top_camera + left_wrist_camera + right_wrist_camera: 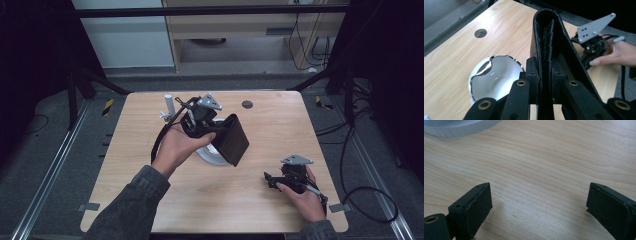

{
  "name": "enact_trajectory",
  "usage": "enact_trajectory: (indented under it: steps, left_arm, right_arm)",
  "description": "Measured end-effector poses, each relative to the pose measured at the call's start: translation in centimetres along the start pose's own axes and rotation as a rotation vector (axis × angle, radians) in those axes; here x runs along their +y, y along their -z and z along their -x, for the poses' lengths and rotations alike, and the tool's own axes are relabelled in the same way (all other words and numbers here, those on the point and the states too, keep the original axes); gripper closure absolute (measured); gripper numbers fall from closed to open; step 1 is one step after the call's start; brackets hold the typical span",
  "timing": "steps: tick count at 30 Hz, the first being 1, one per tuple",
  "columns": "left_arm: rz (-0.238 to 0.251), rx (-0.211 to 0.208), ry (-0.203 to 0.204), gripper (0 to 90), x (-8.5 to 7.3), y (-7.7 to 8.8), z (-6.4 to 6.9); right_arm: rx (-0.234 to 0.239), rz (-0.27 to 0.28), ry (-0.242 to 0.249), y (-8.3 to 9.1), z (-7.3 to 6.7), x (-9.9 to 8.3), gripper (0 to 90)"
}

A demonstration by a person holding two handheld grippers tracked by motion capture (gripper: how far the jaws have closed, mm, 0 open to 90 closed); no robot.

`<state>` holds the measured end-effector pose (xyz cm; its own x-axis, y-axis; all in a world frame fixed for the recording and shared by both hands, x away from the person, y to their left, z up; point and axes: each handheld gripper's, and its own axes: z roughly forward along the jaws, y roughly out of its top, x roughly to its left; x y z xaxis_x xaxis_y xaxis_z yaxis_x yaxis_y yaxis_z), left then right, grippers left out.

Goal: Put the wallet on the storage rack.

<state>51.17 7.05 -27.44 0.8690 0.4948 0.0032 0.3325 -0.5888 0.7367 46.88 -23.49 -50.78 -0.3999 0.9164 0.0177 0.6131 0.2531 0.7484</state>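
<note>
My left gripper (216, 131) is shut on a black folded leather-like pouch (234, 140) and holds it tilted above the middle of the table. In the left gripper view the jaws (545, 72) pinch the pouch's (549, 32) folded edge. A white glossy bowl (496, 77) sits on the table just below and left of it. From above, the bowl (209, 156) is partly hidden by the hand and pouch. My right gripper (270, 180) rests low near the front right corner. Its jaws (539, 202) stand wide open over bare wood with nothing between them.
A small white upright object (168, 106) stands at the back left of the wooden table (280, 130). A round cable hole (247, 104) lies at the back centre. The bowl's white rim (456, 127) shows ahead of the right gripper. Black cables trail off the right side.
</note>
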Motion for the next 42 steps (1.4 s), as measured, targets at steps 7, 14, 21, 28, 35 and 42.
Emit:
enact_trajectory:
  steps: [7, 14, 21, 28, 35, 42]
  left_arm:
    - [0.027, 0.025, 0.016, 80.5, 1.0, 0.3, -0.7]
    - [0.032, 0.061, 0.025, 80.5, 1.3, 1.0, -1.6]
    - [0.024, 0.103, 0.052, 80.5, 1.0, 0.8, -2.9]
    - [0.004, 0.134, 0.075, 80.5, 0.3, -0.2, -4.0]
    - [0.024, 0.133, 0.101, 80.5, -0.5, 0.1, -4.3]
    - [-0.003, 0.131, 0.104, 80.5, -1.3, -0.7, -4.4]
  right_arm:
    - [-0.017, -0.016, -0.008, -0.7, 0.1, 0.1, 6.1]
    - [-0.024, -0.027, 0.006, -0.7, -0.1, 0.1, 5.0]
    - [-0.024, -0.028, 0.003, -0.8, -0.1, 0.1, 4.8]
    - [-0.029, -0.026, 0.01, -0.7, -0.1, 0.1, 4.8]
    - [-0.03, -0.026, 0.006, -0.7, -0.1, 0.1, 4.8]
    - [-0.03, -0.025, 0.006, -0.7, -0.1, 0.0, 4.8]
